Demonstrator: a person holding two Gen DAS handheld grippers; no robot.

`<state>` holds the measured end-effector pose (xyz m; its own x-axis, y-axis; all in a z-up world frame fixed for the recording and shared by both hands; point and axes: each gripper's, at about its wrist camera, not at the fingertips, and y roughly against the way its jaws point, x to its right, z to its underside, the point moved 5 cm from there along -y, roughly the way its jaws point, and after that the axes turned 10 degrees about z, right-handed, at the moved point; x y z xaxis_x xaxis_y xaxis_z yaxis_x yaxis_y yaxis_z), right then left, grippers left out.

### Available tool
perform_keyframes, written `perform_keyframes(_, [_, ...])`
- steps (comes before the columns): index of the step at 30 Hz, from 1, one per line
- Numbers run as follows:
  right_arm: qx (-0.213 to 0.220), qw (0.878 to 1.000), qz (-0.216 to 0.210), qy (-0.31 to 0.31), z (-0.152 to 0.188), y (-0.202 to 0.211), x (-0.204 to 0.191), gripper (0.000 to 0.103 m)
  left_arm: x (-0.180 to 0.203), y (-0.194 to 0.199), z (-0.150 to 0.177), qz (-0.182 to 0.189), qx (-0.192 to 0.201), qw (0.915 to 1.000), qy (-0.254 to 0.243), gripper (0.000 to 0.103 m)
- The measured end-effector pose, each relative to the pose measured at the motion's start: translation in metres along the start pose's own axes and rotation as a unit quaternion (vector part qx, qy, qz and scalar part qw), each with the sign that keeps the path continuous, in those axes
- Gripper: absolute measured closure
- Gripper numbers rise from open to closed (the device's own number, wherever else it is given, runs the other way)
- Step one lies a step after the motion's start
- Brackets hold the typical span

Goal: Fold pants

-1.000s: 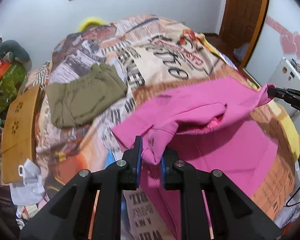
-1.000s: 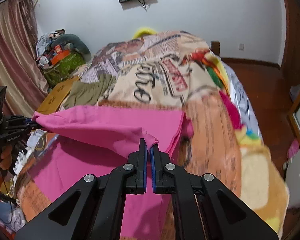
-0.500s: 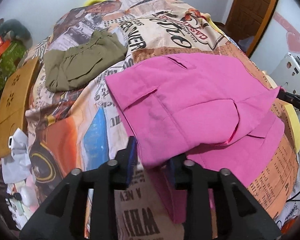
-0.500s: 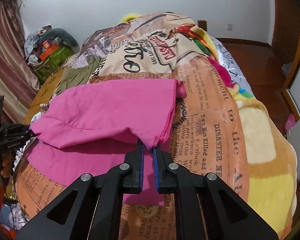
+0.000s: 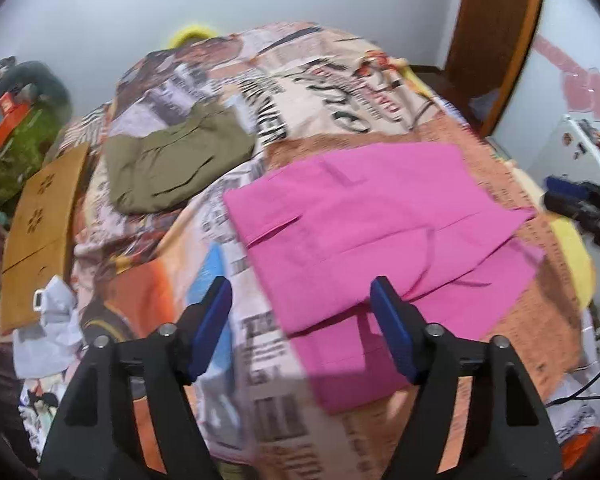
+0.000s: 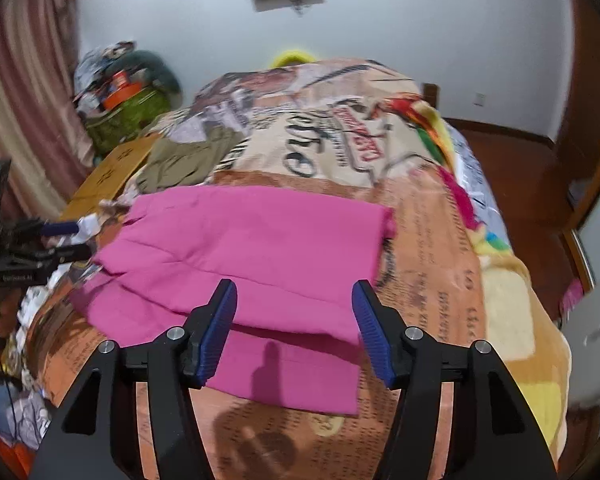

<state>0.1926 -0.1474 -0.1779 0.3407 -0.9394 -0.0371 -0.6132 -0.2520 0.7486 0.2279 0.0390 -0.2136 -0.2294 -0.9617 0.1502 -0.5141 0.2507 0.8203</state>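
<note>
Pink pants (image 5: 380, 232) lying folded flat on the printed bedspread (image 5: 316, 92), upper layer set back from the lower layer's near edge. Left hand-held gripper (image 5: 302, 320) and right hand-held gripper (image 6: 294, 320) both spread wide and gripping nothing, poised over that near edge. Olive folded garment (image 5: 172, 168) at 10 o'clock from the pants, well apart.

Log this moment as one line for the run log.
left gripper: open, empty | right gripper: open, empty | pink pants: folded over, flat on blanket | olive pants: folded, apart
</note>
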Motion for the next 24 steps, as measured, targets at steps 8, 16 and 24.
perform_keyframes(8, [-0.049,0.995,-0.044,0.069,0.007,-0.028,-0.04,0.047,0.027,-0.017,-0.014,0.023,-0.018,0.9994,-0.017,0.025])
perform_keyframes(16, [-0.105,0.987,-0.067,0.1,0.019,-0.059,-0.055,0.046,0.037,-0.046,-0.004,0.038,-0.063,0.997,-0.025,0.024])
perform_keyframes(24, [-0.098,0.987,-0.083,0.098,0.016,-0.071,-0.061,0.058,0.045,-0.056,-0.001,0.036,-0.074,0.9957,-0.042,0.021])
